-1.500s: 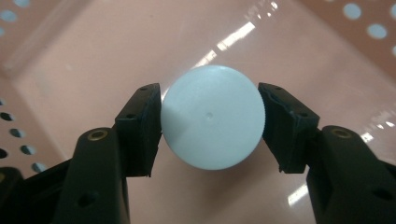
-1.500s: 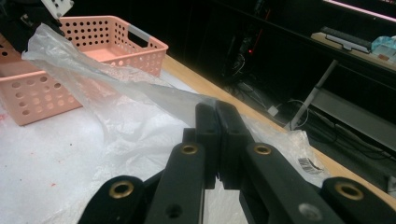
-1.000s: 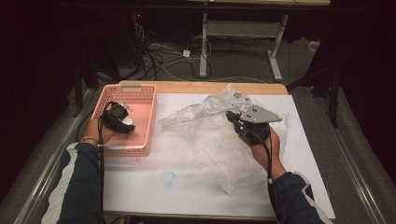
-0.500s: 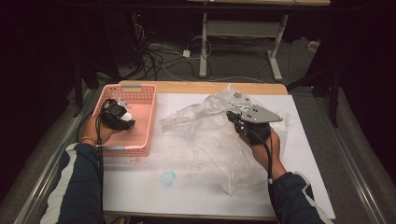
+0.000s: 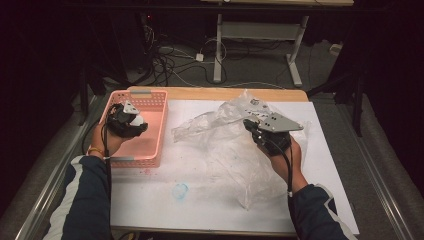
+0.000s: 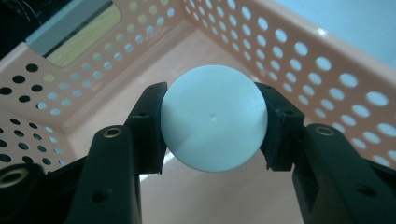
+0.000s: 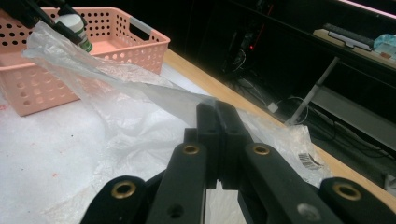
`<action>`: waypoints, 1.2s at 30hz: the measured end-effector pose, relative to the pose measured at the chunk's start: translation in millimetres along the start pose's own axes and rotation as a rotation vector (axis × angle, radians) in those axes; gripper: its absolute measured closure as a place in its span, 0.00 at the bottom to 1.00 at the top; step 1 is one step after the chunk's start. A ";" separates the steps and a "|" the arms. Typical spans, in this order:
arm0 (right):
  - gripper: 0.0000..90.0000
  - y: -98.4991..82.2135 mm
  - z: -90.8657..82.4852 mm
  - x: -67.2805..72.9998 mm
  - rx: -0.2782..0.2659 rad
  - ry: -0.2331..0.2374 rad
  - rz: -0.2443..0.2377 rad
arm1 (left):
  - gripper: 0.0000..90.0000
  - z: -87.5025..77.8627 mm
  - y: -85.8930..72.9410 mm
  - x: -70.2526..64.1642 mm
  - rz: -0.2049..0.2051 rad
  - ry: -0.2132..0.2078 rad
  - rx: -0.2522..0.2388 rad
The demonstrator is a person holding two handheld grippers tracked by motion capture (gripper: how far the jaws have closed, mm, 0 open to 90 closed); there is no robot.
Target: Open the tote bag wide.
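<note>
left gripper (image 6: 212, 154) – jaws clamp white ball (image 6: 214, 119) over pink basket (image 5: 150, 145) | right gripper (image 7: 217, 116) – level, pinches plastic bag (image 7: 140, 112)

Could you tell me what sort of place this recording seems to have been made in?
Probably a lab or workshop set up for recording: a worktable covered in white, loose cables on the floor behind it, and height-adjustable desk legs farther back.

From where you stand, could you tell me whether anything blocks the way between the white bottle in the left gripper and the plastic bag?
Nothing visible does. The left gripper holds the white bottle over the pink basket; bare table separates basket from the plastic bag, pinched by the right gripper.
</note>
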State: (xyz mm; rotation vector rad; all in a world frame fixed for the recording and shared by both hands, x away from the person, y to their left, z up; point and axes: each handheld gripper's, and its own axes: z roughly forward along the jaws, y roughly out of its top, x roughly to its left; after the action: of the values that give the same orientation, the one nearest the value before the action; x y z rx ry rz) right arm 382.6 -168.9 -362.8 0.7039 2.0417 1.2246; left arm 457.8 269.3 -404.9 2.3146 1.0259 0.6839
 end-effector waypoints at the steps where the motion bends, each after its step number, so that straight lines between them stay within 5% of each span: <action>1: 1.00 0.0 0.1 0.0 0.001 0.002 -0.002 | 0.54 -2.7 0.7 -1.6 0.001 0.004 -0.016; 12: 1.00 0.5 0.6 -1.1 0.004 0.006 -0.005 | 0.54 -28.5 9.1 -25.1 0.021 -0.028 -0.198; 24: 1.00 -2.5 9.4 -5.5 0.020 0.015 -0.002 | 0.54 -32.6 8.5 -36.4 0.010 -0.048 -0.286; 36: 1.00 -2.8 10.8 -5.2 0.023 0.013 -0.004 | 0.54 -56.5 13.5 -68.7 0.072 -0.101 -0.362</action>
State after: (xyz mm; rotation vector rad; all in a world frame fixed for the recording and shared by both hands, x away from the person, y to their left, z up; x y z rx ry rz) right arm 393.8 -167.9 -367.8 0.7040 2.0705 1.2080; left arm 389.2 222.2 -370.8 2.0538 0.7097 0.7082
